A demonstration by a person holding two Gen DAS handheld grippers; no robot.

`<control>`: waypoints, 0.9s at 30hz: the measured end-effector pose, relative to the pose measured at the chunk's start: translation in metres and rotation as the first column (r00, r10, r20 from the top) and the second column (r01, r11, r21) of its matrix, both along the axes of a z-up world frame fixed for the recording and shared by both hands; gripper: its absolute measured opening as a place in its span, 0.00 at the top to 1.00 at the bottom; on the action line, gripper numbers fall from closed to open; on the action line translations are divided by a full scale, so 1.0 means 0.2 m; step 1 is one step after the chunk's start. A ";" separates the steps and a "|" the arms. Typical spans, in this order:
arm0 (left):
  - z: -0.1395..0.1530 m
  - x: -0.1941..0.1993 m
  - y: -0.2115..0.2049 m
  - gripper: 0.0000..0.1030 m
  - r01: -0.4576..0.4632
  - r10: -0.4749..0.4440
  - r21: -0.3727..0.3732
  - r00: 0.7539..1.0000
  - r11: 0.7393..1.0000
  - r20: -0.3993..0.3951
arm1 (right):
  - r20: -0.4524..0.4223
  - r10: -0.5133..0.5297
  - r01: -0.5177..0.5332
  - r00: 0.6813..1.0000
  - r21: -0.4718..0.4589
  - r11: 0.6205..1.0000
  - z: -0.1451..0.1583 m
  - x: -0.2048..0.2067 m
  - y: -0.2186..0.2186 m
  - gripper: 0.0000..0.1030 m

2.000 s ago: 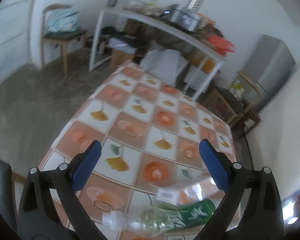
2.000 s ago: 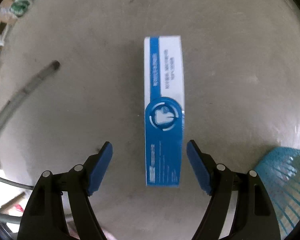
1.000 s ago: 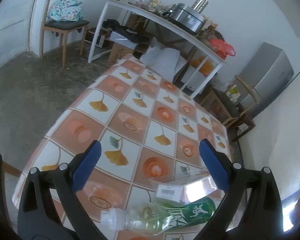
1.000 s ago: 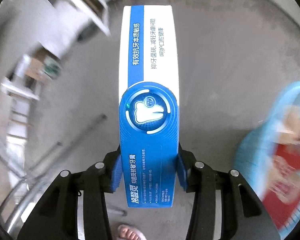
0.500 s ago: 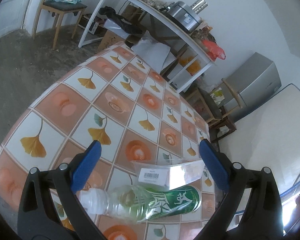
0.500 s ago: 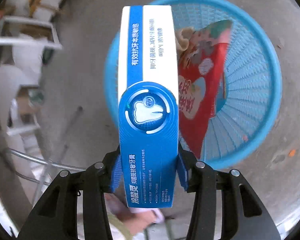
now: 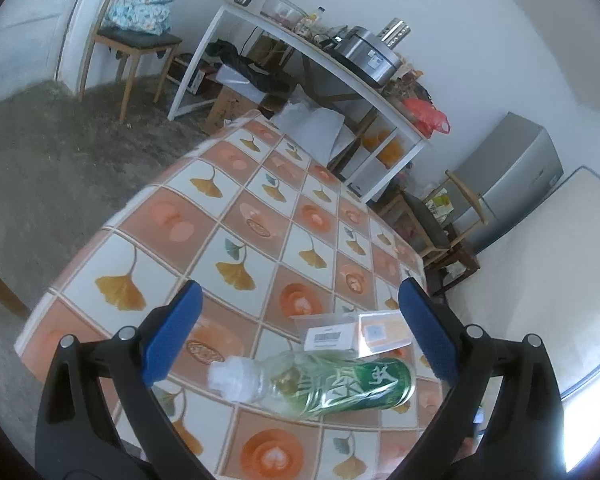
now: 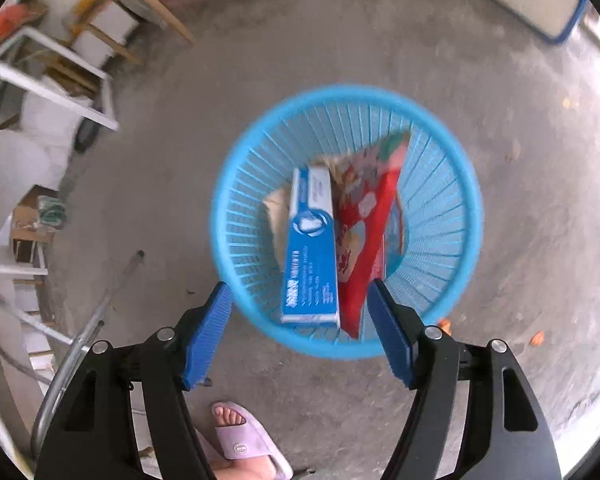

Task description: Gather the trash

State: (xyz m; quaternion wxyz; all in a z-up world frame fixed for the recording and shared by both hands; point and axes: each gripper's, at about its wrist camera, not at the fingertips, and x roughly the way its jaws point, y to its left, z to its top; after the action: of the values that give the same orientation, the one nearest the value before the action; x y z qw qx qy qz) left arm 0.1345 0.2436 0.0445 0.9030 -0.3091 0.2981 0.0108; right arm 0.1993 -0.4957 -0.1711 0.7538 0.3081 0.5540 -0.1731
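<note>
1. My right gripper (image 8: 298,332) hangs above the blue basket (image 8: 236,184) on the concrete floor (image 8: 500,80); its jaws have just been opening and stand wide, nothing between them.
2. The blue-and-white toothpaste box (image 8: 310,248) lies inside the basket, just beside a red snack bag (image 8: 370,224) at its 3 o'clock.
3. A foot in a pink slipper (image 8: 244,440) shows at 6 o'clock of the right wrist view.
4. My left gripper (image 7: 298,332) is spread wide over the surface (image 7: 228,216), which wears a checked leaf-pattern cloth, and grips nothing.
5. A clear bottle with a green label (image 7: 324,384) lies on its side between the two fingers' line, white cap toward 9 o'clock.
6. A clear packet with a barcode sticker (image 7: 352,330) lies flat just beyond the bottle, at its 12 o'clock.
</note>
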 end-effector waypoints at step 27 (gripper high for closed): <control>-0.15 -0.36 -0.25 0.08 0.193 -0.229 0.253 0.966 0.948 0.123 | 0.522 0.628 -0.691 0.577 -0.098 0.716 1.22 0.00 1.64 0.22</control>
State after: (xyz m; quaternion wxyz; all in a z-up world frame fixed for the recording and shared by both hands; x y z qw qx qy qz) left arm 0.0633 0.1928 0.0139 0.9494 -0.1646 0.2571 -0.0736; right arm 0.1998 -0.1682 0.0737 0.8640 0.1574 0.4120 0.2427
